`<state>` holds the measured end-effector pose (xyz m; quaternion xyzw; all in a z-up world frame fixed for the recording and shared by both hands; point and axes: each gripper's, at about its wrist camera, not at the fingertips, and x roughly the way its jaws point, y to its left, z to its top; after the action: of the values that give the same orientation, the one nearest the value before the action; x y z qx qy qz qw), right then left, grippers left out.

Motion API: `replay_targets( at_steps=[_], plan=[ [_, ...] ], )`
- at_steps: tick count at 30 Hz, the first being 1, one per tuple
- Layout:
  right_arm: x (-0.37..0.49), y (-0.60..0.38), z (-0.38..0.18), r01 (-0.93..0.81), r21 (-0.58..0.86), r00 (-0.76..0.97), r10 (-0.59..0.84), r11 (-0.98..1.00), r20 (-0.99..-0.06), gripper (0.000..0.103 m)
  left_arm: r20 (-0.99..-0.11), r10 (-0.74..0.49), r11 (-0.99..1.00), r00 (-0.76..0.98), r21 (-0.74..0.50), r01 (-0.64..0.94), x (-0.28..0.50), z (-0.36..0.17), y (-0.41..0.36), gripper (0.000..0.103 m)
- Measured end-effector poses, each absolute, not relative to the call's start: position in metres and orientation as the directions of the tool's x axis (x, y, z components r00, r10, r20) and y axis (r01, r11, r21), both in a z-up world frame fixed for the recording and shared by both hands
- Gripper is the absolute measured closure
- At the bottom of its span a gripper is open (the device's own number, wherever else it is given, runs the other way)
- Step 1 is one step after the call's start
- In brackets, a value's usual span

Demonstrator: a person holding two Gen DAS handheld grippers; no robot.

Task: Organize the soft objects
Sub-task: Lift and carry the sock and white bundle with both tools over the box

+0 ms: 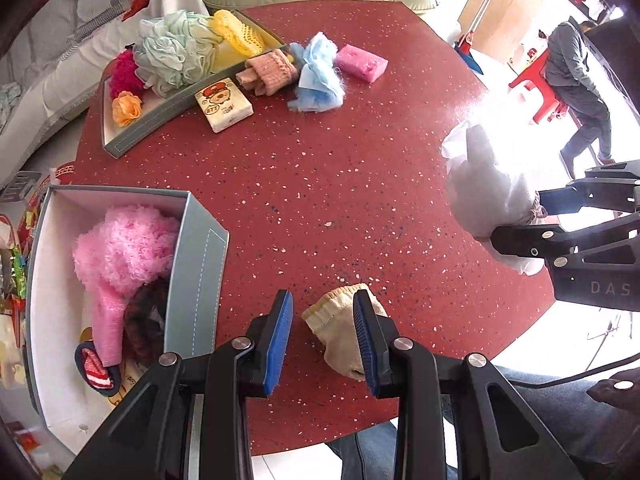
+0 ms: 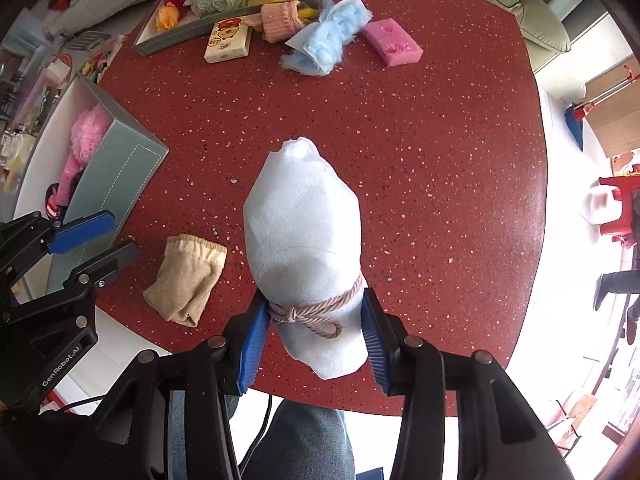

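Note:
My right gripper (image 2: 314,304) is shut on a white foam-wrapped bundle (image 2: 300,216) tied with a pinkish cord, held above the red speckled table (image 2: 440,160). The left wrist view shows the same gripper (image 1: 520,218) and bundle (image 1: 480,176) at the right. A beige sock (image 2: 186,280) lies flat near the table's front edge. My left gripper (image 1: 323,300) hangs over it with a gap between its blue pads and nothing in them; the sock (image 1: 332,328) is partly hidden behind one finger. A grey box (image 1: 200,280) at the left holds a fluffy pink item (image 1: 124,248).
A grey tray (image 1: 132,140) at the back left holds a mint bath pouf, yellow knit and flowers. Beside it lie a tissue pack (image 1: 224,104), a pink knit piece (image 1: 272,74), blue fluff (image 1: 320,76) and a pink sponge (image 1: 360,62). A person (image 1: 576,72) stands far right.

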<state>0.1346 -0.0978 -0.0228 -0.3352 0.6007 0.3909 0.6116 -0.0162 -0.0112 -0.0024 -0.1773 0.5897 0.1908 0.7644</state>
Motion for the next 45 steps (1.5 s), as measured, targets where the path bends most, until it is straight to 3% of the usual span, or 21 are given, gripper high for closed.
replay_targets(
  at_steps=[17, 22, 23, 26, 32, 35, 37, 39, 41, 45],
  plan=[
    [0.096, -0.053, -0.007, -0.942, 0.029, 0.002, 0.092, 0.333, -0.996, 0.055, -0.954, 0.144, 0.766, 0.264, -0.061, -0.64, -0.052, 0.002, 0.024, 0.07],
    [0.087, -0.047, -0.007, -0.953, 0.024, 0.002, 0.086, 0.302, -0.996, 0.055, -0.961, 0.052, 0.785, 0.272, -0.129, -0.606, -0.047, -0.011, 0.018, 0.069],
    [0.086, -0.048, -0.007, -0.954, 0.023, 0.003, 0.085, 0.3, -0.996, 0.055, -0.962, 0.027, 0.798, 0.271, -0.142, -0.585, -0.041, -0.015, 0.013, 0.066],
    [0.09, -0.055, -0.009, -0.951, 0.011, 0.012, 0.073, 0.309, -0.997, 0.055, -0.96, 0.0, 0.822, 0.281, -0.16, -0.546, -0.023, -0.024, -0.004, 0.008],
    [0.117, -0.09, -0.018, -0.913, 0.003, 0.01, 0.03, 0.408, -1.0, 0.055, -0.983, -0.081, 0.78, 0.166, -0.166, -0.603, 0.006, -0.075, -0.001, 0.006],
    [0.128, -0.106, -0.024, -0.894, 0.0, 0.004, 0.007, 0.448, -1.0, 0.055, -0.985, -0.131, 0.756, 0.115, -0.174, -0.632, 0.013, -0.102, -0.001, 0.007],
    [0.134, -0.115, -0.026, -0.887, -0.005, 0.004, -0.004, 0.462, -1.0, 0.055, -0.986, -0.143, 0.764, 0.09, -0.168, -0.623, 0.017, -0.111, -0.005, 0.026],
    [0.138, -0.123, -0.027, -0.88, -0.008, 0.003, -0.012, 0.475, -1.0, 0.055, -0.984, -0.162, 0.77, 0.07, -0.17, -0.615, 0.019, -0.117, -0.009, 0.058],
    [0.141, -0.129, -0.028, -0.872, -0.008, 0.001, -0.015, 0.489, -1.0, 0.055, -0.983, -0.168, 0.765, 0.074, -0.178, -0.619, 0.016, -0.117, -0.009, 0.07],
    [0.146, -0.13, -0.025, -0.864, 0.002, -0.003, -0.001, 0.504, -1.0, 0.055, -0.983, -0.146, 0.758, 0.109, -0.182, -0.627, 0.008, -0.1, -0.007, 0.07]
  ],
)
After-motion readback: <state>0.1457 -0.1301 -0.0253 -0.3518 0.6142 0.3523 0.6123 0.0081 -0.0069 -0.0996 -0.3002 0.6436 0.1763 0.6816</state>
